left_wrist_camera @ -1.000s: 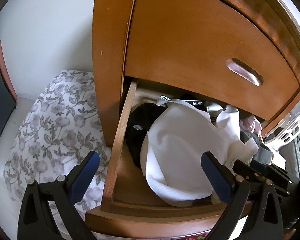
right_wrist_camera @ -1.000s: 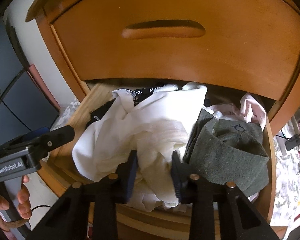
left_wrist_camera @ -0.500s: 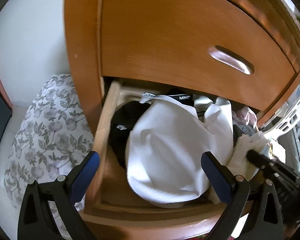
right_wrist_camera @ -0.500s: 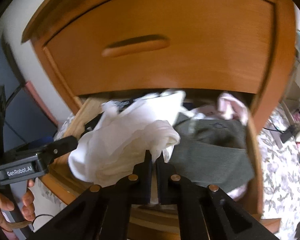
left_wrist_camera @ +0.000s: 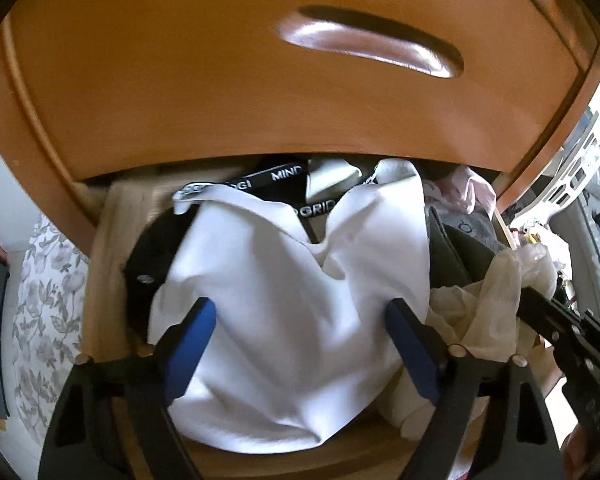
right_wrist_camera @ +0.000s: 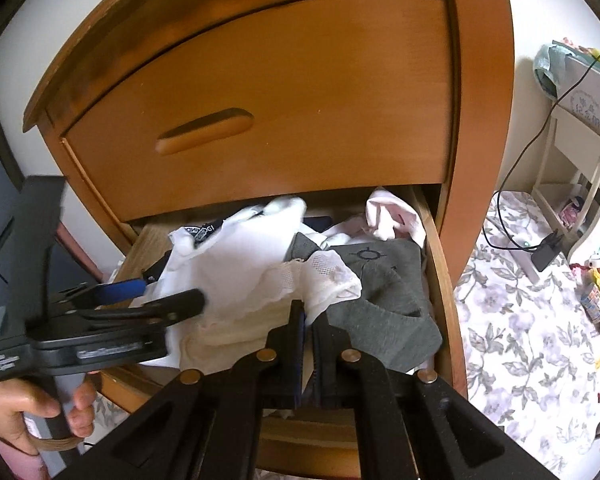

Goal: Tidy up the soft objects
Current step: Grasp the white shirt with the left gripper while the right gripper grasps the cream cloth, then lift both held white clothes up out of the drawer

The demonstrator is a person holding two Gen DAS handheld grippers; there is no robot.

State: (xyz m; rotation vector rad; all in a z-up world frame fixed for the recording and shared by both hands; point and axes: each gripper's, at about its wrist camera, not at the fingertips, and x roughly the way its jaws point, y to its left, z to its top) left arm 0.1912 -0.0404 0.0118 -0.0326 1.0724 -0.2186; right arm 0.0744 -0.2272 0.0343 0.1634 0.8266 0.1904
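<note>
The lower drawer (right_wrist_camera: 436, 264) stands pulled out, full of clothes. My left gripper (left_wrist_camera: 300, 344) hangs over a white garment (left_wrist_camera: 292, 280) with one blue pad on each side of it; its jaws are closing and the pads are not pressing the cloth. The left gripper (right_wrist_camera: 168, 296) also shows in the right wrist view, held by a hand (right_wrist_camera: 24, 412). My right gripper (right_wrist_camera: 308, 316) is shut on a cream lace garment (right_wrist_camera: 320, 276) and holds it lifted above a grey garment (right_wrist_camera: 380, 308). A black garment (left_wrist_camera: 152, 252) lies at the drawer's left and a pink one (right_wrist_camera: 392, 216) at the back right.
The closed upper drawer front (right_wrist_camera: 300, 92) with its recessed handle (right_wrist_camera: 204, 130) overhangs the back of the open drawer. A floral cloth (right_wrist_camera: 520, 320) covers the surface to the right, with a black cable (right_wrist_camera: 500, 208), a plug and a white stand (right_wrist_camera: 572, 160) there.
The left gripper moved right, over the middle of the drawer, and its jaws narrowed around the white garment. The right gripper shut on the cream lace garment and pulled it up.
</note>
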